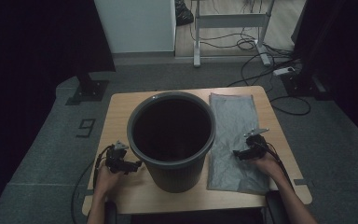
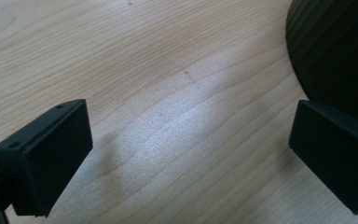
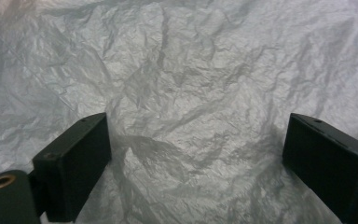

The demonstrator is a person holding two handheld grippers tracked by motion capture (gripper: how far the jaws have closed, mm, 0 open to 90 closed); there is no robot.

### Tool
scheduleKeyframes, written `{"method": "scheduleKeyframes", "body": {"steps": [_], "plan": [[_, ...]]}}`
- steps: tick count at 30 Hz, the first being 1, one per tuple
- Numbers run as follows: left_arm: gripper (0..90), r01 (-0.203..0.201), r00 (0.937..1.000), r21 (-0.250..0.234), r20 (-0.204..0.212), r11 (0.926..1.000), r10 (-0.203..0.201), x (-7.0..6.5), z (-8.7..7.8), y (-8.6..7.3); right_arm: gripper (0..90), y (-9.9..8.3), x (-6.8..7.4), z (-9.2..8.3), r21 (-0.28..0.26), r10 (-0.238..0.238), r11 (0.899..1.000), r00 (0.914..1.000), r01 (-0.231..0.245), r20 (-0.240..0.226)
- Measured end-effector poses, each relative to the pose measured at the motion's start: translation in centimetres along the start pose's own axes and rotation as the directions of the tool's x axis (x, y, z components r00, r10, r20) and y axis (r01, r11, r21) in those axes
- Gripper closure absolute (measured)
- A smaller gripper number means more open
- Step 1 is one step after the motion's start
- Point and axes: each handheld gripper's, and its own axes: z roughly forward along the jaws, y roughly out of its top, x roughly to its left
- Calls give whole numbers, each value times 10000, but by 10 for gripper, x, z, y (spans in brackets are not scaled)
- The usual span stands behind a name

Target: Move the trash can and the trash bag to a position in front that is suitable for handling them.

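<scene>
A dark grey bin [image 1: 171, 140] stands upright in the middle of the wooden table [image 1: 121, 109]. To its right lies a flat, crinkled grey plastic bag [image 1: 233, 135]. My right gripper [image 1: 239, 155] hovers just over the bag's near half, open, and the wrinkled plastic bag [image 3: 191, 93] lies beneath and between its jaws. My left gripper [image 1: 135, 164] rests at the bin's left foot, open over bare wood [image 2: 168, 107], with the ribbed bin wall [image 2: 340, 51] at its right jaw.
The table stands on grey carpet with a floor marking [image 1: 86, 127] at its left. Behind it are a desk frame [image 1: 228, 28] and loose cables [image 1: 261, 60]. Dark curtains close off both sides.
</scene>
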Motion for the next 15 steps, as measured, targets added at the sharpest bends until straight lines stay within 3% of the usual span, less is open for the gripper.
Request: {"method": "scheduleKeyframes", "body": {"steps": [3, 6, 10, 11, 13, 15], "plan": [[0, -19, 10000, 1, 28, 10000, 19, 0, 0, 0, 93, -6, -5, -6, 2, 992, 9950, 9909, -996, 907], [0, 19, 10000, -33, 46, 10000, -19, 0, 0, -1, 94, -11, -9, -14, 136, 1948, 9797, 9651, -2002, 1749], [0, 61, 10000, -45, 35, 10000, -61, 1, -1, -1, 139, -16, -9, -23, 165, 2699, 9596, 9355, -2808, 2281], [0, 80, 10000, -145, 12, 9999, -80, 1, -1, -1, 136, -17, -11, -26, -95, 2821, 9580, 9359, -2866, 2112], [0, 79, 9999, -87, 79, 9999, -78, 1, -1, 0, 136, -15, -20, -31, -538, 2621, 9650, 9463, -2566, 1894], [0, 42, 10000, -86, 77, 10000, -41, 1, -2, 0, 137, -12, -31, -31, -454, 2353, 9719, 9536, -2309, 1878]]}}
